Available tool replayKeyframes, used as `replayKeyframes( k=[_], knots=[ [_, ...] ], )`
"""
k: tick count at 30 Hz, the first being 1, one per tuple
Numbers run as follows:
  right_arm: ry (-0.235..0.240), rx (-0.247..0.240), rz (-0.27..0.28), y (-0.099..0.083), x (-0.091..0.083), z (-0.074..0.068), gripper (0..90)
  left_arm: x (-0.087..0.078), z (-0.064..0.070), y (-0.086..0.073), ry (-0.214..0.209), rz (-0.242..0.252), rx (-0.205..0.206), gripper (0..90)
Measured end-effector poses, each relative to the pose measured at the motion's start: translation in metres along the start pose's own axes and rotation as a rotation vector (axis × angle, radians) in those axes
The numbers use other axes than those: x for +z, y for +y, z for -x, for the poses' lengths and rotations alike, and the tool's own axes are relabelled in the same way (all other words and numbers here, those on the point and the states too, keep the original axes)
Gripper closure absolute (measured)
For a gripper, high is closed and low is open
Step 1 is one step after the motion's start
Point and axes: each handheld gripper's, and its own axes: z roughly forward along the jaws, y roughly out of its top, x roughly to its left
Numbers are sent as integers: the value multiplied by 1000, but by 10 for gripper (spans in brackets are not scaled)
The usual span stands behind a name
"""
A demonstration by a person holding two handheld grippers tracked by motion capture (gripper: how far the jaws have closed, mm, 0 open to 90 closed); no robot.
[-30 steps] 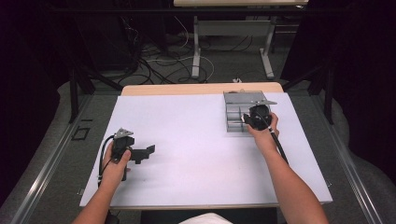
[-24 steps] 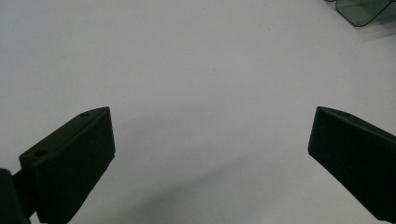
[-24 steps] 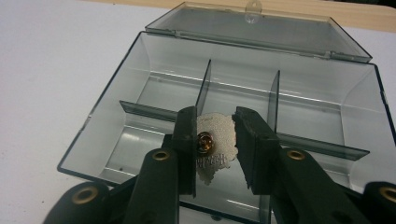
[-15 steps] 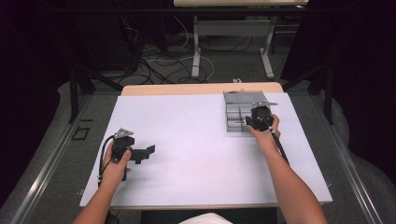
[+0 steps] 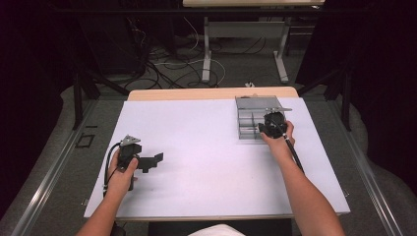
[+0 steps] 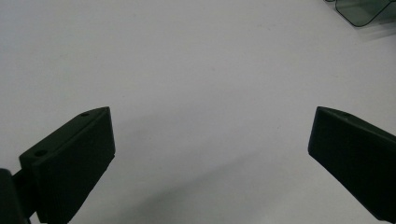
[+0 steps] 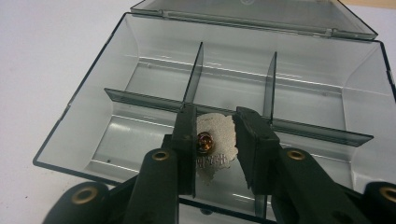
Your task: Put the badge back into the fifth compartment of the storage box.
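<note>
Left hand-held gripper (image 5: 156, 158) hovers above white table (image 5: 206, 147); cables (image 5: 162, 59) beyond.

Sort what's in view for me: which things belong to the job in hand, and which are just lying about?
In the job:
- right gripper, jaws closed on the silver pin
- silver pin, held above the box's near row
- clear divided box, lid open

Lying about:
- left gripper, jaws open and empty, over the white table
- cables on the floor beyond the table

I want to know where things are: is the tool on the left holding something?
No, the left tool is open, with just bare white table showing between its two black jaws.
</note>
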Motion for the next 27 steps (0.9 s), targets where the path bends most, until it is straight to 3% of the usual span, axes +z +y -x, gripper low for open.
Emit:
replayKeyframes(
  k=[15,27],
  knots=[
    [21,6,13,1,-2,-3,575,0,0,0,1,-3,-4,9],
    [96,16,19,2,-5,-6,351,0,0,-1,3,1,-5,9]
  ],
)
